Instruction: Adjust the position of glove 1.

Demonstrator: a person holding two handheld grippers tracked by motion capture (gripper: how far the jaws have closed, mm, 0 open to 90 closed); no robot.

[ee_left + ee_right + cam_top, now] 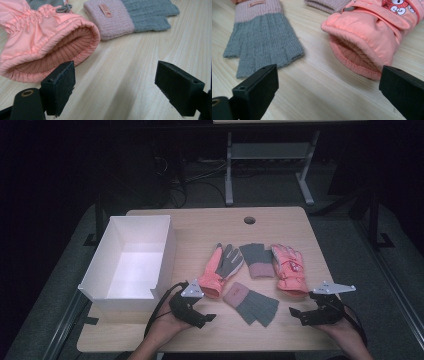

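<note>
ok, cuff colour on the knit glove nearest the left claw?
Pale pink cuff, grey hand part; clearest in the left gripper view.

I work at a light wooden table point(300, 330) with a round cable hole point(249, 220) near its far edge, dim grey floor point(45, 290) around it, a grey metal desk frame point(270, 155) and tangled cables point(200, 177) at the upper centre.

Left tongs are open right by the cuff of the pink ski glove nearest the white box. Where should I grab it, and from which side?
Take the pink ski glove by its cuff rim, probably the best hold. The cuff gapes toward the left tongs, which stand open with nothing between them, so come in low along the table from the person's side: one pad inside the opening, one on the outer shell, pinching the nearest edge.
</note>
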